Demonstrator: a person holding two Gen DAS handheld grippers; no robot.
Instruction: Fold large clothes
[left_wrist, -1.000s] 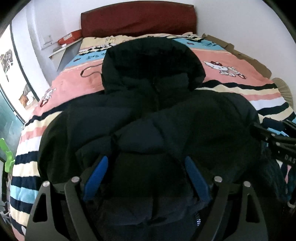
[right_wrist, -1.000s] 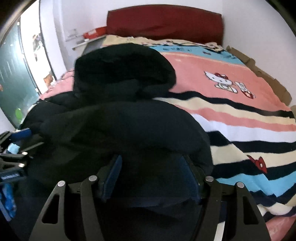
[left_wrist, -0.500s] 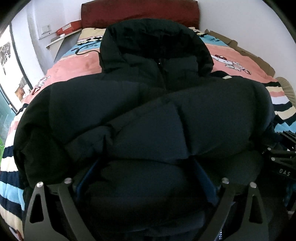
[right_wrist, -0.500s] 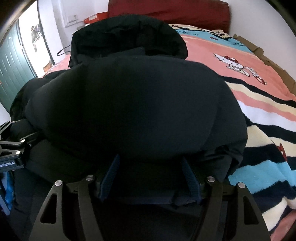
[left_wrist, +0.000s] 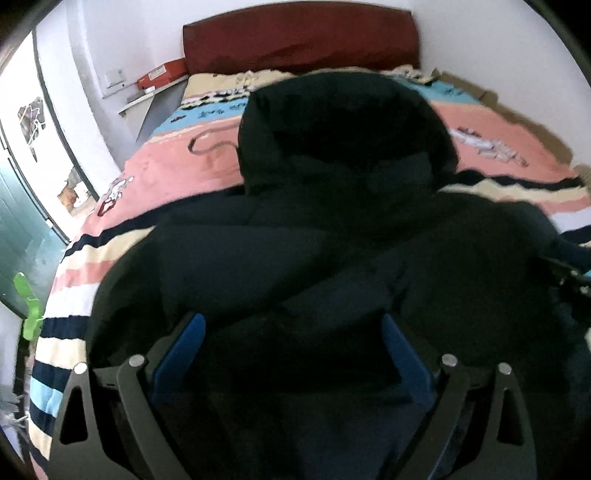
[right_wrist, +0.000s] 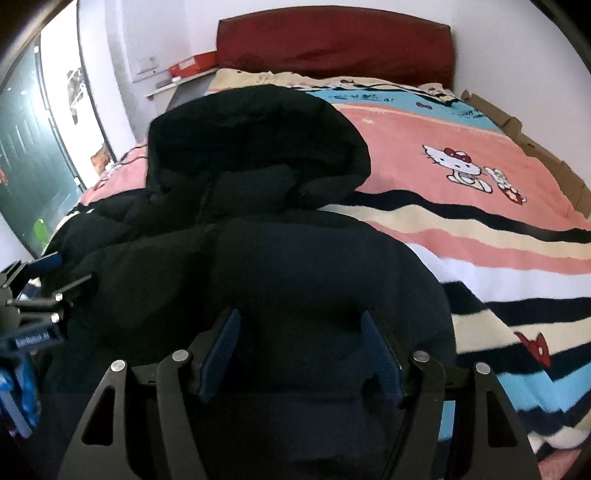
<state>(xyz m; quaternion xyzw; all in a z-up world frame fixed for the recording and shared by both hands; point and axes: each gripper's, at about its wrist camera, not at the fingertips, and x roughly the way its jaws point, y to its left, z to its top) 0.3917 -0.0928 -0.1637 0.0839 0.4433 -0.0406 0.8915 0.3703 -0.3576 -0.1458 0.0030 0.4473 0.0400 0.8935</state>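
Blue-padded fingers (left_wrist: 184, 343) of the left gripper (left_wrist: 291, 354) stand spread wide, with dark folds of the black hooded jacket (left_wrist: 332, 240) bulging up between them; whether they are pinching the cloth I cannot tell. Those of the right gripper (right_wrist: 301, 350) are spread as well, jacket cloth lying between the pads (right_wrist: 376, 354), and whether they grip it I cannot tell either. The jacket lies on the bed (right_wrist: 498, 236), its hood (right_wrist: 255, 140) pointing toward the dark red headboard (right_wrist: 332, 40) and its puffy body bunched at the end far from the headboard, just in front of both grippers. Between hood and headboard runs a band of bare striped blanket (left_wrist: 173, 173). From the right wrist view, the half of the bed on the wall side of the jacket is open, pink and striped, with a cartoon cat print (right_wrist: 461, 166) and a strip of brown cardboard (right_wrist: 535, 147) along the wall edge; that view also catches the left gripper's body at the jacket's far side. The left wrist view shows instead the narrower strip of blanket on the door side of the jacket, the bed edge dropping off there, a green object (left_wrist: 27, 306) beyond it, and a red box (left_wrist: 162, 74) on a ledge beside the headboard.
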